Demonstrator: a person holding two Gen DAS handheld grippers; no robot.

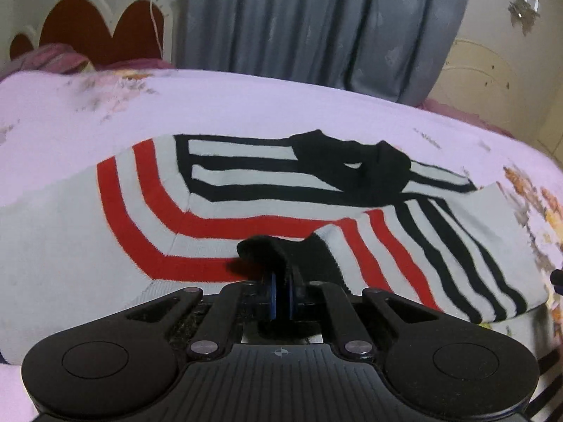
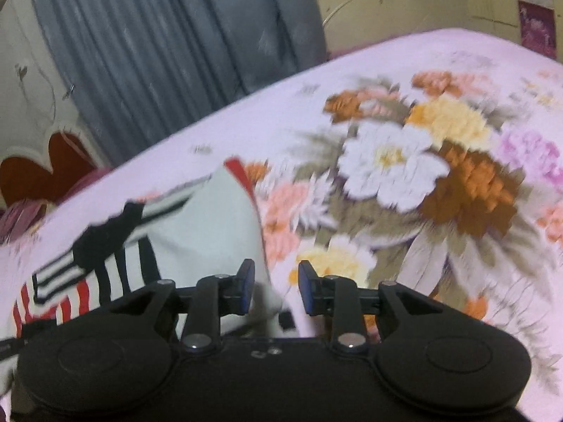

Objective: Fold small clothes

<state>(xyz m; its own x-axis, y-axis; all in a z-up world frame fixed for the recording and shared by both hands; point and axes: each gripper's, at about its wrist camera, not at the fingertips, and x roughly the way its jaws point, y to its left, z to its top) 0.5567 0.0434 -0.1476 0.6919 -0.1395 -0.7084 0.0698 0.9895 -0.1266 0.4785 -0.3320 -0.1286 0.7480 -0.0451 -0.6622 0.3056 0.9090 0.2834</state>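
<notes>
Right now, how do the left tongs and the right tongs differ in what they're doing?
The left tongs are pinched shut on the black cuff of the striped sweater; the right tongs stand open, holding nothing. The left tongs face the sweater's red and black stripes; the right tongs hang over its pale edge and the floral bedsheet. Both have blue pads and are low over the same bed.

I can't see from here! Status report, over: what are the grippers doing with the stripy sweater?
Left gripper shut on sweater cuff, sleeve folded over. Right gripper open at the sweater's edge. Sweater flat on floral bedsheet. Nothing in the way.
</notes>
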